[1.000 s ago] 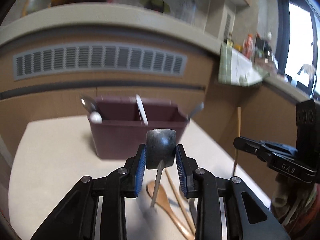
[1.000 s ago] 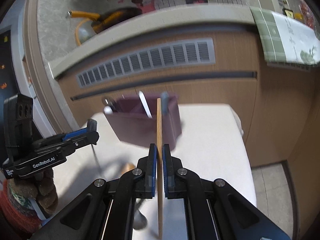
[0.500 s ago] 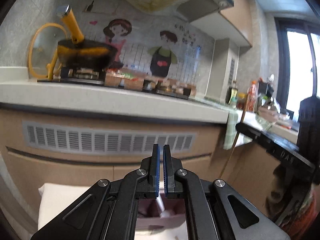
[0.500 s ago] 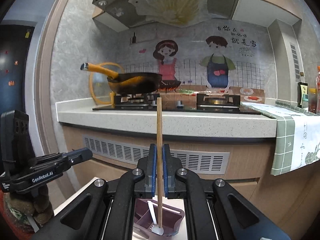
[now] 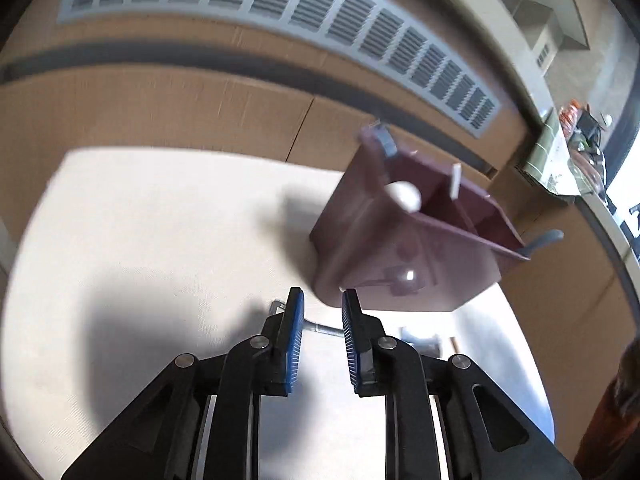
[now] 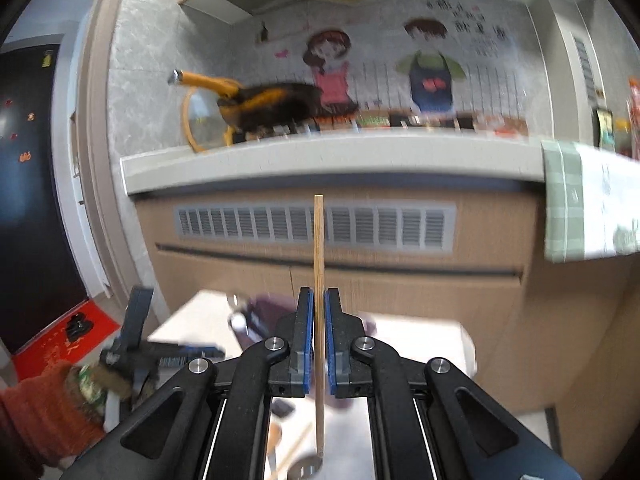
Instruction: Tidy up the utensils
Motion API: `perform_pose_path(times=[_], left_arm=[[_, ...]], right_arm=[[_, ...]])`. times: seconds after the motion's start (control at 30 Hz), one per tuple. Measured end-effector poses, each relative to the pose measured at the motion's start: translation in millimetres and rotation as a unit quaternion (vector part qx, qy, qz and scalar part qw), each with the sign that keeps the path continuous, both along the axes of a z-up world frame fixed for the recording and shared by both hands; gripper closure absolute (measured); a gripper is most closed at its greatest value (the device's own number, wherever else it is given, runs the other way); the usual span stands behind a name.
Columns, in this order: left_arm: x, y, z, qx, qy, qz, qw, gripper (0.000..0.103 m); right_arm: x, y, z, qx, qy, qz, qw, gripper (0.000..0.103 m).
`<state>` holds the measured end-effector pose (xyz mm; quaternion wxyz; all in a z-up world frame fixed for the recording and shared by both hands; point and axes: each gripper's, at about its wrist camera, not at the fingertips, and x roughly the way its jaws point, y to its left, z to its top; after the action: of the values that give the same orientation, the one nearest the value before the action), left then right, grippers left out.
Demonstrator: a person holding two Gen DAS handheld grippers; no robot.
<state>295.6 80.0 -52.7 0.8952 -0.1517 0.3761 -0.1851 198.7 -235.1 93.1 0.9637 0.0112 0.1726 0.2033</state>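
While left tool (image 5: 322, 312) gapes empty, right tool (image 6: 316, 312) tight around chopstick (image 6: 319, 248).

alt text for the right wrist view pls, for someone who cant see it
The right tongs are shut on an upright wooden chopstick, in front of a kitchen counter with a frying pan on the stove. Below, blurred, are a maroon utensil holder on a white table and the left tongs.
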Motion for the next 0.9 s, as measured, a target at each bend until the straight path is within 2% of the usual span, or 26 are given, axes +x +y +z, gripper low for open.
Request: perform_pose_path(times=[0.07, 0.2, 0.33, 0.4, 0.47, 0.57, 0.67, 0.73, 0.8, 0.83, 0.9], left_arm=[[10.9, -4.8, -10.1, -0.001, 0.011, -0.022, 0.9997, 0.082], [32.9, -14.9, -23.0, 0.032, 0.028, -0.037, 0.9984, 0.081], [30.5, -8.4, -25.1, 0.004, 0.055, -0.064, 0.9964, 0.082], [14.5, -9.8, -25.2, 0.006, 0.069, -0.096, 0.9930, 0.081], [-8.8, -17.5, -23.9, 0.030, 0.071, -0.135, 0.9879, 0.081], [-43.9, -38.9, -20.4, 0.076, 0.069, -0.194, 0.9756, 0.078], [-62.9, -66.8, -9.7, 0.129, 0.035, -0.204, 0.9698, 0.076], [-62.9, -88.6, 1.5, 0.145, 0.001, -0.201, 0.9689, 0.073], [-54.0, -108.0, 9.1, 0.173, -0.022, -0.191, 0.9660, 0.065], [-43.6, -120.0, 11.0, 0.188, -0.028, -0.187, 0.9638, 0.062], [-25.6, -133.3, 7.7, 0.192, -0.011, -0.194, 0.9620, 0.062]], right_arm=[[-2.9, -6.9, -17.6, -0.003, 0.027, -0.009, 1.000, 0.098], [-2.8, -21.5, -45.1, 0.002, 0.070, -0.024, 0.997, 0.098], [-3.3, -35.3, -60.9, 0.003, 0.087, -0.041, 0.995, 0.098], [-3.4, -41.2, -64.9, 0.003, 0.092, -0.047, 0.995, 0.098], [-3.5, -45.2, -68.5, 0.005, 0.095, -0.050, 0.994, 0.098], [-2.0, -46.8, -73.2, 0.011, 0.099, -0.048, 0.994, 0.098], [2.1, -43.7, -74.9, 0.018, 0.102, -0.043, 0.994, 0.098], [2.8, -41.2, -74.9, 0.022, 0.102, -0.039, 0.994, 0.098], [-0.1, -38.3, -74.4, 0.019, 0.098, -0.036, 0.994, 0.098], [-1.9, -37.4, -73.8, 0.015, 0.095, -0.036, 0.995, 0.098], [-6.4, -37.9, -73.2, 0.011, 0.090, -0.035, 0.995, 0.098]])
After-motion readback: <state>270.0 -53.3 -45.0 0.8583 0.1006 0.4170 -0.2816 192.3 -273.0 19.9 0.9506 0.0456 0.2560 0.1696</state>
